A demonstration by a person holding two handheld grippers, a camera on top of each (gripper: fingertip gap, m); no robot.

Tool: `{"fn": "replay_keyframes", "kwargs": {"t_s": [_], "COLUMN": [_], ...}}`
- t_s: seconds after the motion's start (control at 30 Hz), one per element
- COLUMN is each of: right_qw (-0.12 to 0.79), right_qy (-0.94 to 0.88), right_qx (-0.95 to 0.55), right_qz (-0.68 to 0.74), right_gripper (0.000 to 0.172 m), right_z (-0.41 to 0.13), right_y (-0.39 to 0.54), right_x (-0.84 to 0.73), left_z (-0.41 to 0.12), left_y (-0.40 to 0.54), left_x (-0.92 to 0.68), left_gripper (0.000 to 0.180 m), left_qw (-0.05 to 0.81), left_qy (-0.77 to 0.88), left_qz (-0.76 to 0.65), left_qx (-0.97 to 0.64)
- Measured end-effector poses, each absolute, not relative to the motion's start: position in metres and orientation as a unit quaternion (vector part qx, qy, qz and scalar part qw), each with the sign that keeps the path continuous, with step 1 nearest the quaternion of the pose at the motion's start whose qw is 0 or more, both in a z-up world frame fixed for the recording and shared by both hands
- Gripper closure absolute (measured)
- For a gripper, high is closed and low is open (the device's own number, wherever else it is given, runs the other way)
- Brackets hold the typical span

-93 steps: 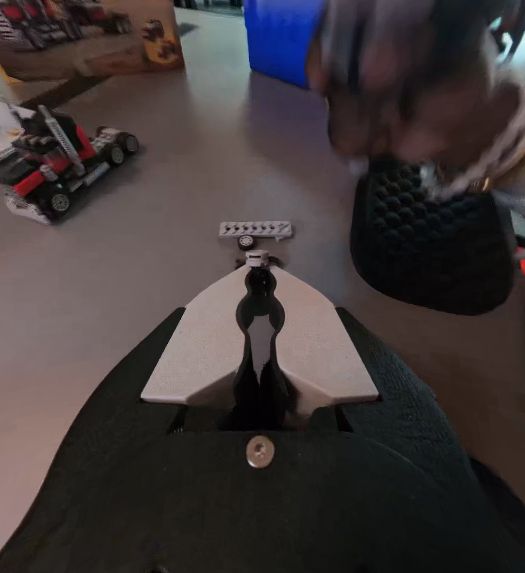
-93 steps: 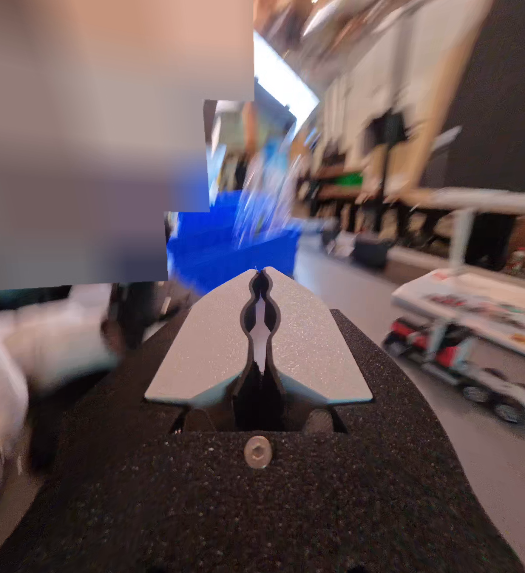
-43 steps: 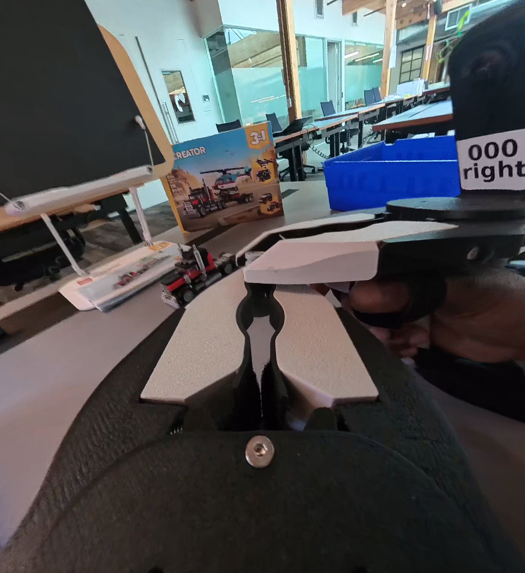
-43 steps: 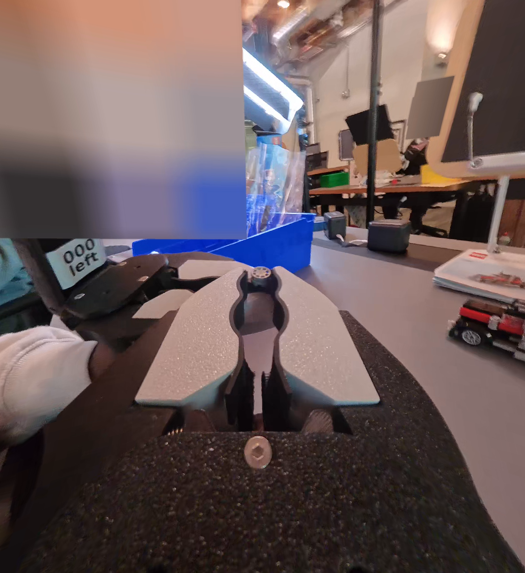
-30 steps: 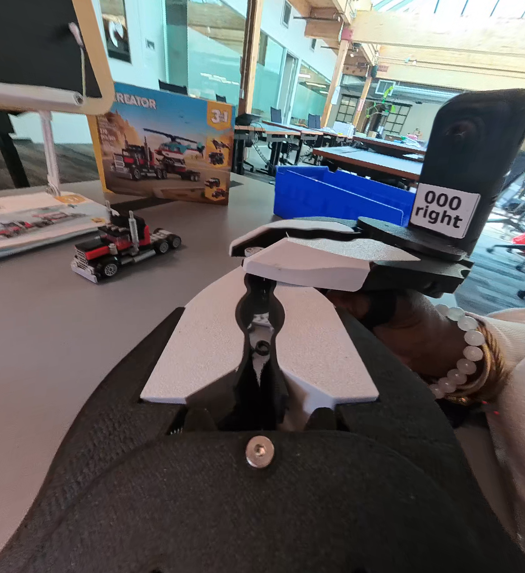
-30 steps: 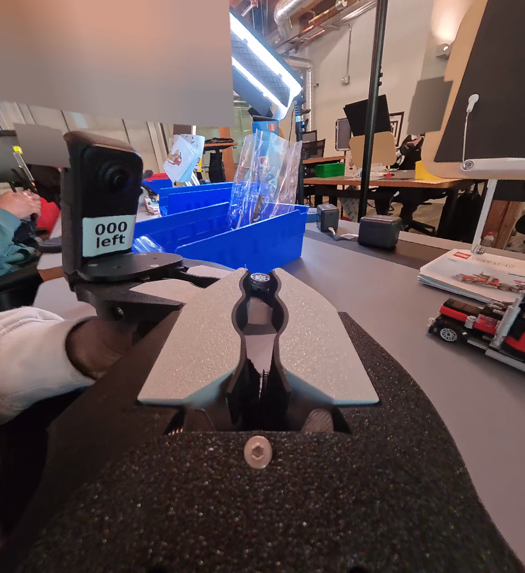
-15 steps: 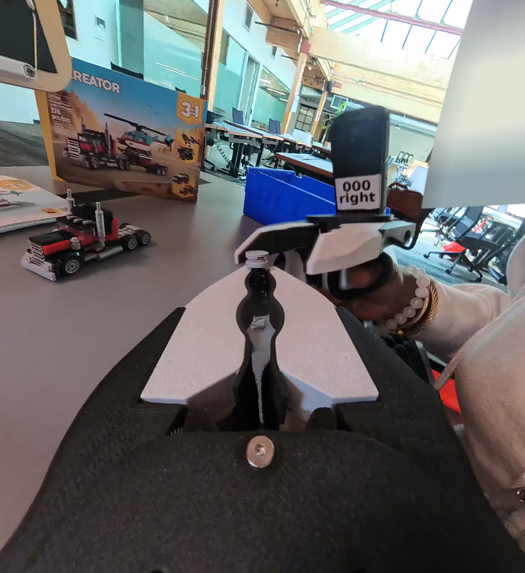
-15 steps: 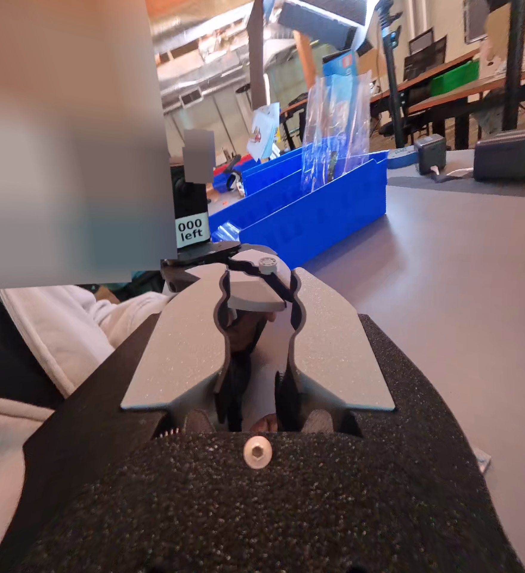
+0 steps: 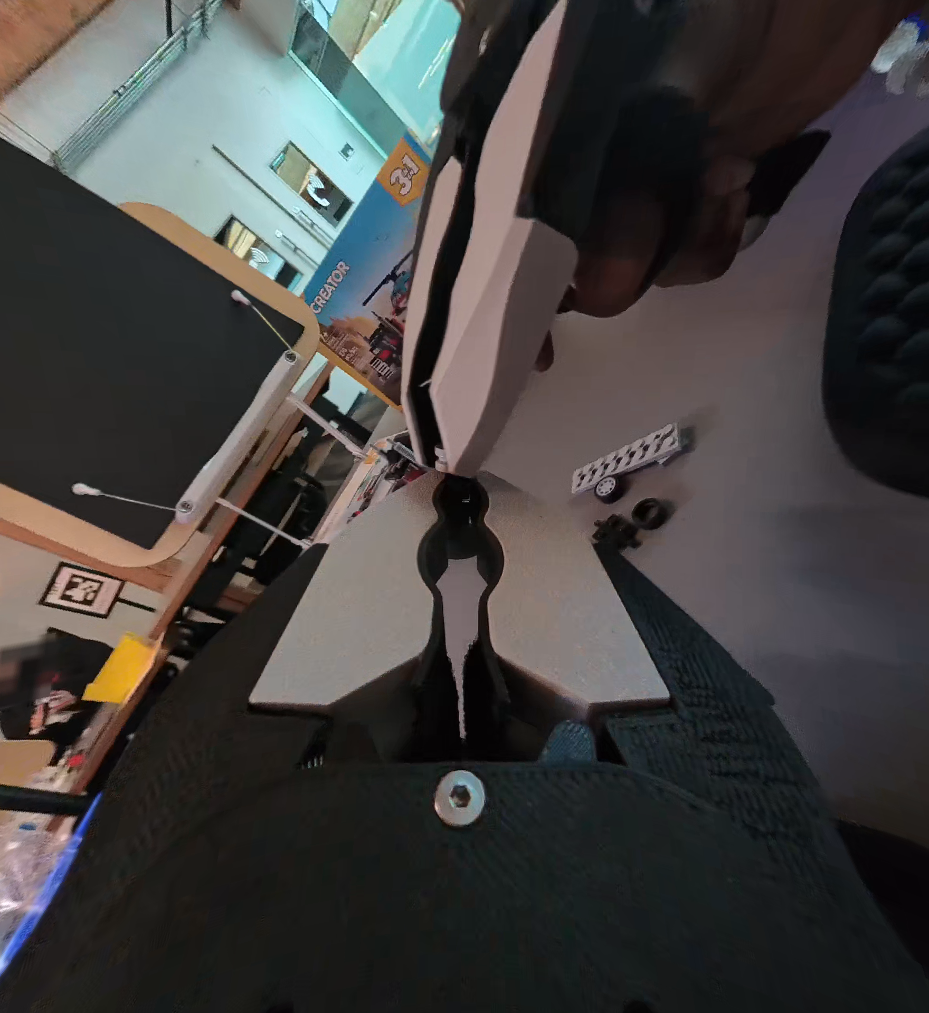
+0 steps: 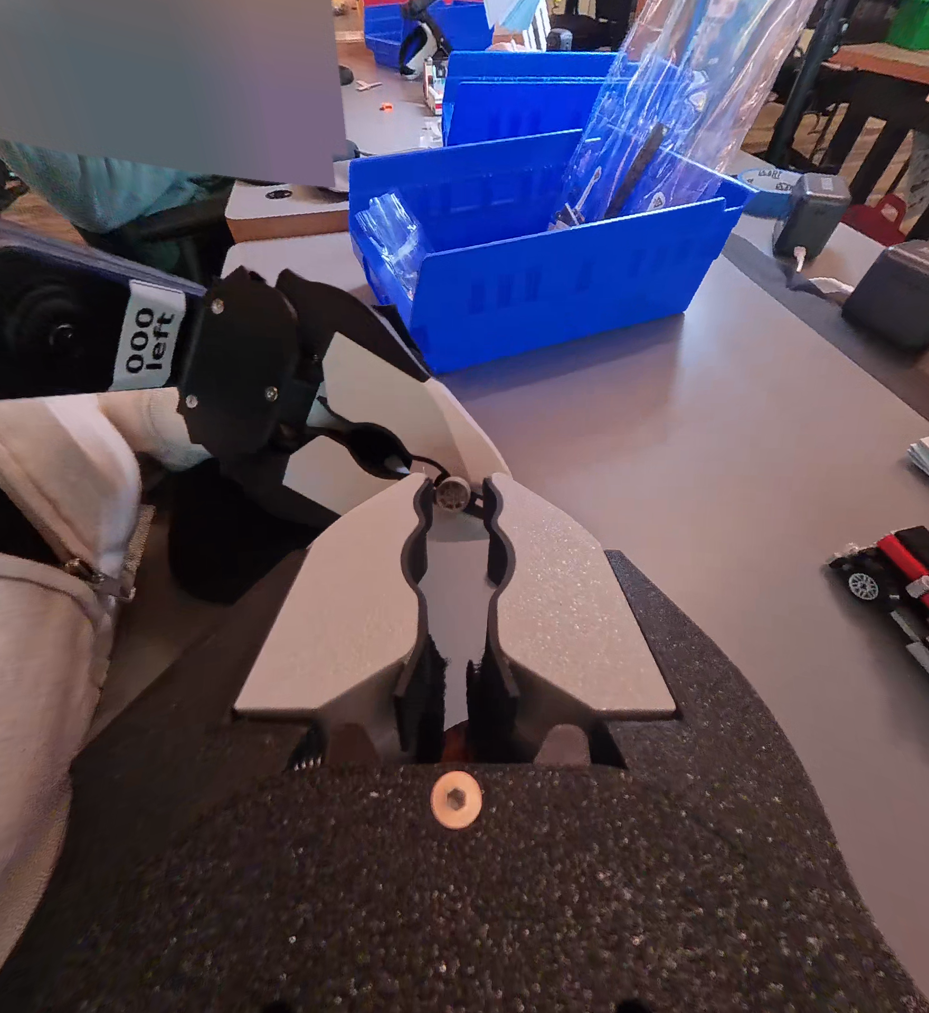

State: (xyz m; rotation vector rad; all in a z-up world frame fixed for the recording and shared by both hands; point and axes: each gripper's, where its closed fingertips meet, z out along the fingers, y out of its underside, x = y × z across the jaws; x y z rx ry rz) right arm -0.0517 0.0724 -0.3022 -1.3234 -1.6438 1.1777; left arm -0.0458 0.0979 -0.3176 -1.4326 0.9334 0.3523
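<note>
The left gripper (image 9: 459, 482) is nearly shut, its two pale fingers (image 9: 374, 570) pinching a small grey wheel hub (image 10: 453, 493) at the very tips. In the left wrist view the tips are crowded by the other tool, so the hub shows only as a tiny pale stub (image 9: 440, 457) w/ dark material below it. The right wrist view shows it better: a round grey piece w/ holes in its face, sticking out of the left gripper's closed tips.

The right gripper (image 10: 454, 496) has its fingers (image 10: 539, 553) standing a little apart, w/ the hub between them. The left-hand pad looks close to or touching it; on the other side something thin and dark sits between hub and pad. Can't tell if the pads actually press on the piece. The two grippers meet tip to tip, roughly at right angles, above the grey table (image 10: 670, 438).

On the table near the left gripper: a pale grey studded plate (image 9: 629, 457), a small wheel (image 9: 607, 487) touching its near end, a loose black tyre (image 9: 650, 512) and a small black part (image 9: 616, 530) just beside it. A black dimpled pad (image 9: 912, 351) lies farther right. A blue bin (image 10: 539, 274) w/ clear plastic bags stands beyond the grippers, a red-and-black toy truck (image 10: 912, 597) sits at the right, and a toy box (image 9: 369, 285) stands in the background.
</note>
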Motion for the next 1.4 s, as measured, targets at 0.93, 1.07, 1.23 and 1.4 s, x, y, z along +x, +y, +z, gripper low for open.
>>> {"fn": "replay_keyframes", "kwargs": {"t_s": [0.93,1.07,1.23,1.4], "right_qw": [0.535,0.467,0.198,0.077], "right_qy": [-0.643,-0.606,-0.611,-0.703], "right_qx": [-0.336,-0.413,-0.560,-0.586], "right_qz": [0.432,0.494,0.523,0.396], "right_gripper": [0.161,0.161,0.146,0.136], "right_z": [-0.285,-0.287,-0.315,-0.339], "right_y": [0.058,0.062,0.061,0.065], "right_x": [-0.039,-0.045,-0.041,-0.038], "left_z": [-0.296,-0.299,-0.309,-0.324], "left_y": [0.086,0.088,0.096,0.095], "left_x": [-0.033,-0.037,-0.051,-0.051], "left_gripper": [0.169,0.174,0.175,0.175], "left_qw": [0.701,0.687,0.626,0.543], "left_qy": [0.420,0.423,0.475,0.580], "left_qz": [0.145,0.171,0.314,0.384], "left_qx": [-0.558,-0.565,-0.533,-0.471]}}
